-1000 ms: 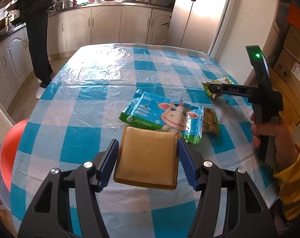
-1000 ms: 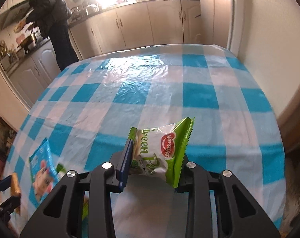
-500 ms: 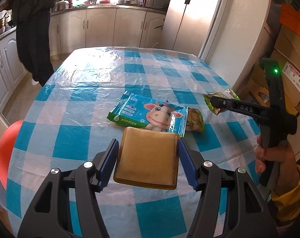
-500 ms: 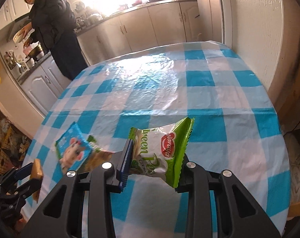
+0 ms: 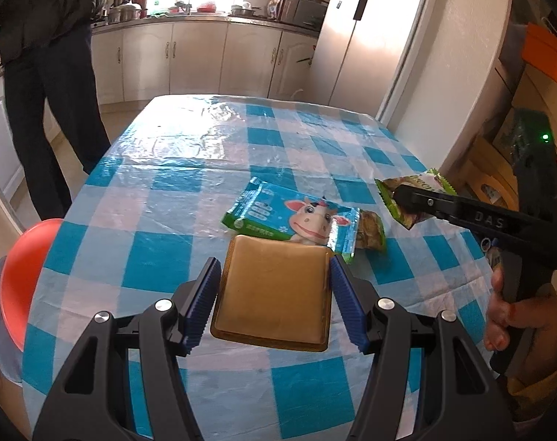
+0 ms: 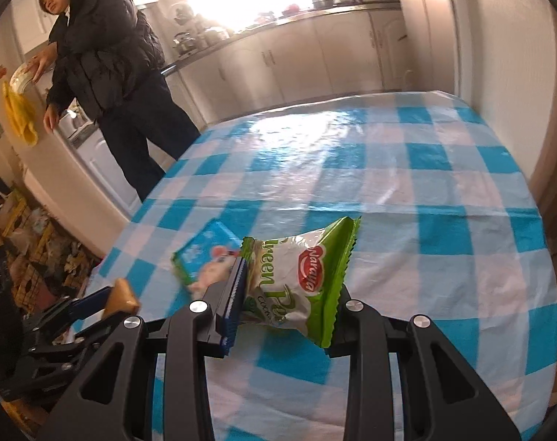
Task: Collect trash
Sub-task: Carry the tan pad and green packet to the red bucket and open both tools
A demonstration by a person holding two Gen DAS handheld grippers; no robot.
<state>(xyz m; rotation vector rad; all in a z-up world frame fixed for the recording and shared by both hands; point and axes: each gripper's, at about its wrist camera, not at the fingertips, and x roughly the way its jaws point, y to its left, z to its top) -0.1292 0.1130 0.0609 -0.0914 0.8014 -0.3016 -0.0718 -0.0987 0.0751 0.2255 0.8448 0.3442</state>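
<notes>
My left gripper [image 5: 272, 290] is shut on a flat tan square packet [image 5: 274, 294] and holds it above the near part of the blue-checked table [image 5: 160, 257]. My right gripper [image 6: 285, 294] is shut on a green-and-white snack bag [image 6: 304, 275], lifted above the table; this bag also shows in the left wrist view [image 5: 410, 198]. A blue cow-print wrapper [image 5: 296, 220] lies flat mid-table with a small brownish wrapper [image 5: 370, 235] touching its right end. The left gripper and its packet [image 6: 122, 296] show at the lower left of the right wrist view.
A person in dark clothes [image 6: 109, 73] stands at the counter beyond the table's left side. A red stool [image 5: 21, 275] sits by the table's left edge. Cardboard boxes [image 5: 528, 110] stack on the right. A wall [image 6: 517, 73] borders the table's right side.
Both grippers have drawn back towards me and risen with their loads. The right gripper has swung left, so the cow wrapper and the left gripper now show nearer in its view.
</notes>
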